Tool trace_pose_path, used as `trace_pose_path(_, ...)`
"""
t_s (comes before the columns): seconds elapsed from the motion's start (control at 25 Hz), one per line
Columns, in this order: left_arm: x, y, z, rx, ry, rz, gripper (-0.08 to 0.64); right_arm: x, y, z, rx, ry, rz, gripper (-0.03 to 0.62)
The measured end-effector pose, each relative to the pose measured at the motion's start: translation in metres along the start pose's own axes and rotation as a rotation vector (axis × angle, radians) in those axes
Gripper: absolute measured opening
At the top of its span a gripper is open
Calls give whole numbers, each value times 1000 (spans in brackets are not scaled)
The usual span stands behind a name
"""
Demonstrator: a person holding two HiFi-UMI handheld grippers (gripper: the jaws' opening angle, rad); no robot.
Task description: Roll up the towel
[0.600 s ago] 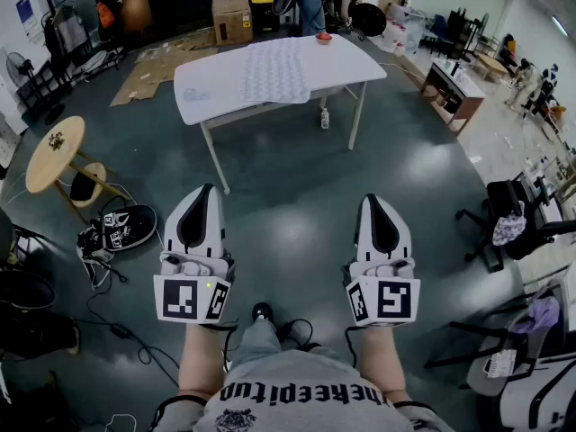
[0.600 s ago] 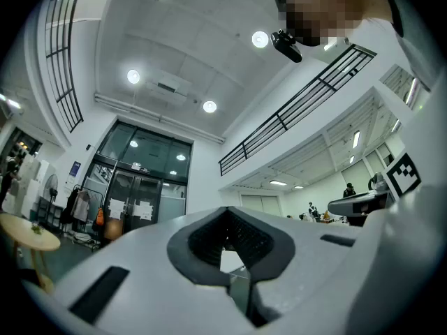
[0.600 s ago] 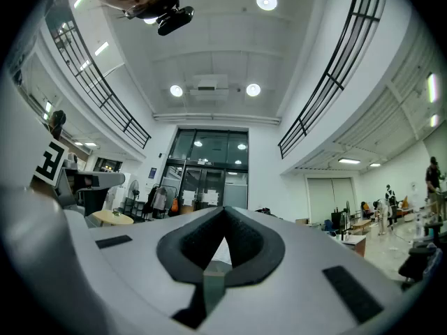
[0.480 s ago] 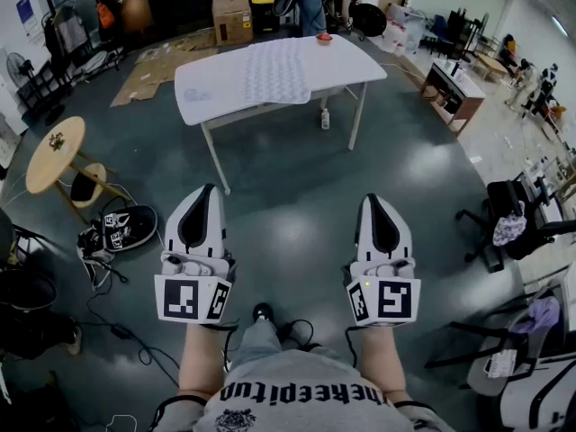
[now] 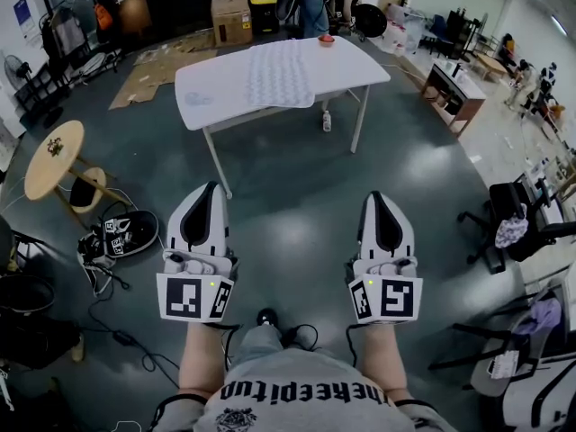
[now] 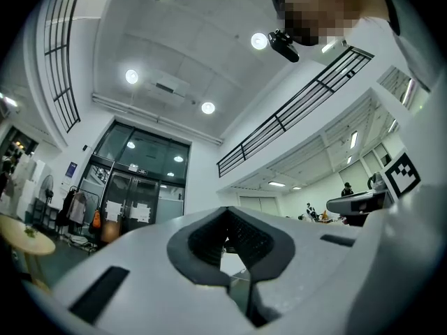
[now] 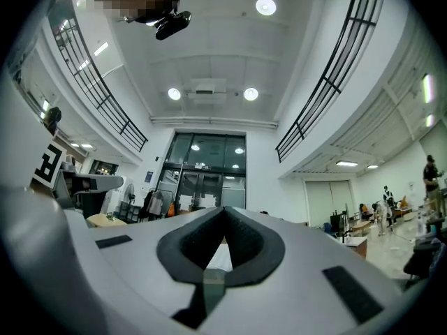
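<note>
At 12 o'clock, well ahead of both tools: white desk [image 5: 202, 97] with the patterned towel [image 5: 279, 72] lying flat and unrolled across its middle, near edge reaching the desk's front edge; small orange object [image 5: 326, 38] at the desk's far edge; left tool [image 5: 208, 190] at 7 o'clock and right tool [image 5: 378, 197] at 5 o'clock, side by side over the grey floor [image 5: 297, 196], both closed on nothing, noses tipped slightly up, well apart from the desk; bottle [image 5: 327, 121] on the floor by the desk's right front leg; round wooden side table [image 5: 49, 148] at 9 o'clock; cardboard box [image 5: 231, 13] at 11 o'clock beyond the desk
</note>
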State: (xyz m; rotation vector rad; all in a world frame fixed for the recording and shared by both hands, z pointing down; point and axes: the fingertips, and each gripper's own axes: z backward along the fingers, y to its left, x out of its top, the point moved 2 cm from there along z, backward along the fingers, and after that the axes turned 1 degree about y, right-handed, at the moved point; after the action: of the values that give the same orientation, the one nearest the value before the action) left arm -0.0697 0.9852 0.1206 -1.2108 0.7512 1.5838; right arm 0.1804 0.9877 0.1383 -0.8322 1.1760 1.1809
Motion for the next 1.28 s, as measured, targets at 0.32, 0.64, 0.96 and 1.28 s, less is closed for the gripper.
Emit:
trace_pose_path(0.32,-14,52,-37,-32,-20,18,5,-11,24,-56,-32,-15,-4,2)
trace_pose_path(0.64,-25,108,-74,-91,-35,14,5,-15,55,-111,-83,-28,10,2)
trace_pose_path(0.96,-45,139,-97,-100,-32,39,5,-32,72,-145,-65,4,29,2)
trace_pose_path(1.28,-65,171,-136,-68,-30,50,5,-48,71,-199,-44,17,45,2)
